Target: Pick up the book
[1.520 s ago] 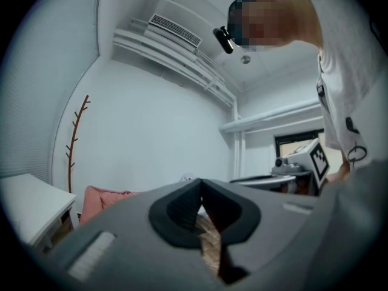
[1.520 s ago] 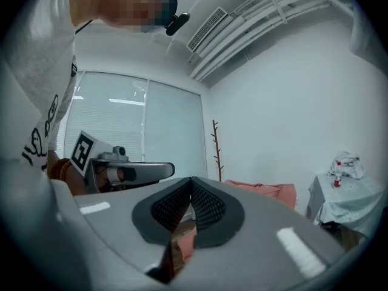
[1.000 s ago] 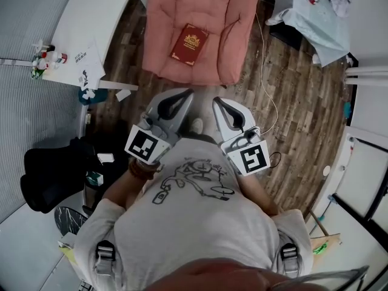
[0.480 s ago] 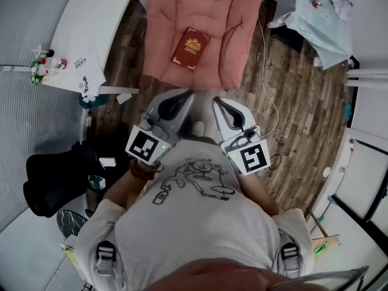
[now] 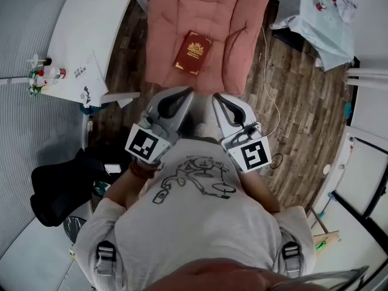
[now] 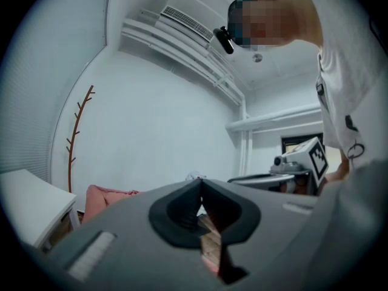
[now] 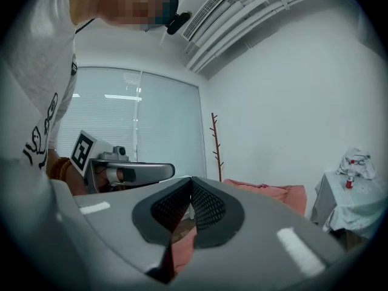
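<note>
A dark red book point(image 5: 193, 53) with gold print lies flat on the seat of a pink armchair point(image 5: 242, 35) in the head view. My left gripper point(image 5: 190, 91) and right gripper point(image 5: 214, 96) are held side by side just short of the chair's front edge, both pointing level toward it. Both are shut with nothing between the jaws. In the left gripper view the shut tips point(image 6: 200, 180) hide most of the chair point(image 6: 100, 196). The right gripper view shows its shut tips point(image 7: 191, 179) with the chair point(image 7: 279, 193) behind them; the book is hidden there.
A white table point(image 5: 91, 23) with papers and small bottles point(image 5: 42, 74) stands at the left. A cloth-covered side table point(image 5: 321, 17) sits at the upper right. A black bag point(image 5: 57, 183) lies on the floor at the left. A thin cable point(image 5: 267, 96) runs across the wood floor.
Both grippers and the person have moved forward toward the armchair; the chair and book now sit lower in the head view, closer to the tips. Both jaws stayed shut.
</note>
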The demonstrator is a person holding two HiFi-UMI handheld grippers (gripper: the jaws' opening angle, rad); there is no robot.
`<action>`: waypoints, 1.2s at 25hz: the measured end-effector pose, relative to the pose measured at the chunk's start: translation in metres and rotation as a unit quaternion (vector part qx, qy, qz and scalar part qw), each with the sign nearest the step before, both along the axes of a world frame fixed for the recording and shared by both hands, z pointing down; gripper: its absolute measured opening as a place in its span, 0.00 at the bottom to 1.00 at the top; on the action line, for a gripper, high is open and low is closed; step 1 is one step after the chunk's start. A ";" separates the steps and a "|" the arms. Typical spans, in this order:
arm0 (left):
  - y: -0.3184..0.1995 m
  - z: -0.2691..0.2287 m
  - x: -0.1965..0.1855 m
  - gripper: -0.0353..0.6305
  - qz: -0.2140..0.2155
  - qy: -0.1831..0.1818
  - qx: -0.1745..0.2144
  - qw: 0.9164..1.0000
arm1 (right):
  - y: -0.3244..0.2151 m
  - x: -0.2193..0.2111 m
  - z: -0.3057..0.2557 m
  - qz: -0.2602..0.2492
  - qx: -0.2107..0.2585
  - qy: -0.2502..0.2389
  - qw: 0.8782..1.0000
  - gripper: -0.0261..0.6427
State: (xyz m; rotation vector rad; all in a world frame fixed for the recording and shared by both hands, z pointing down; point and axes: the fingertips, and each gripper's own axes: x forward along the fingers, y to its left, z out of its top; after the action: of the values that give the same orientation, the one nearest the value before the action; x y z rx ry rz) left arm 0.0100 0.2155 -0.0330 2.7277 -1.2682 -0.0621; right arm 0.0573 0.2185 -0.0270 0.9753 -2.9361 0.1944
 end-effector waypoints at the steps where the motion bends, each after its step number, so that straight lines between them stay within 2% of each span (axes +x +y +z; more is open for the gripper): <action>1: -0.005 0.000 -0.005 0.06 0.003 0.001 0.000 1.000 | -0.005 -0.005 -0.001 0.001 0.000 0.001 1.000 0.05; 17: -0.094 -0.006 -0.090 0.06 0.029 0.007 0.006 1.000 | -0.092 -0.097 -0.012 0.019 0.007 0.014 1.000 0.05; 30: -0.142 0.014 -0.107 0.06 0.050 -0.002 -0.011 0.999 | -0.140 -0.114 0.003 0.040 -0.001 0.020 0.999 0.05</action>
State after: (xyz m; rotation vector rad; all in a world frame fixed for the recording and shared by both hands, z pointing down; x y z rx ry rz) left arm -0.0968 0.0732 -0.0189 2.7680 -1.1256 -0.0337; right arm -0.0571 0.0781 -0.0239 1.0839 -2.8638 0.1774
